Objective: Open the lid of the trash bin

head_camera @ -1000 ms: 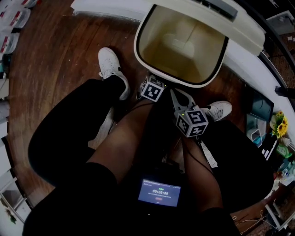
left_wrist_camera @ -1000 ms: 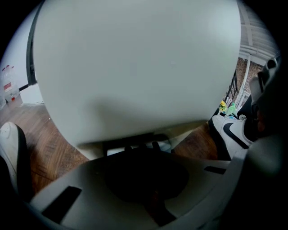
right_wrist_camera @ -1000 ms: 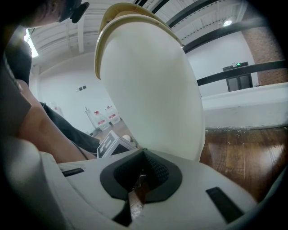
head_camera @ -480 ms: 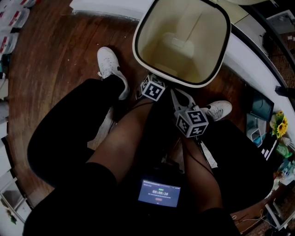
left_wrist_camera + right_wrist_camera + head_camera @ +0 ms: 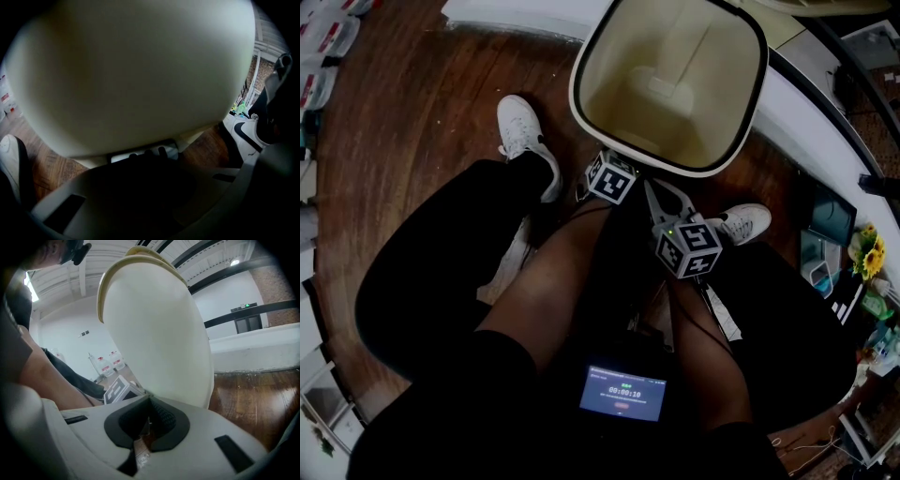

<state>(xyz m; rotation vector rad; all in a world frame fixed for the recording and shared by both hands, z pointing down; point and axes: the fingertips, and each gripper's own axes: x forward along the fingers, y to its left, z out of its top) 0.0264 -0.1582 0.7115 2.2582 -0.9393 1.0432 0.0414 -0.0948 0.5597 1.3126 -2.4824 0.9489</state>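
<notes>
Head view: glossy cream trash bin [image 5: 609, 89], rounded-square mouth open; left gripper [image 5: 146, 164] and right gripper [image 5: 148, 400] both pressed together below.

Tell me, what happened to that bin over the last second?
The lid swung up and back off the mouth of the trash bin, so the whole inside now shows. Nothing was taken hold of or let go. The left gripper and right gripper stayed low at the bin's front, between the person's white shoes.
</notes>
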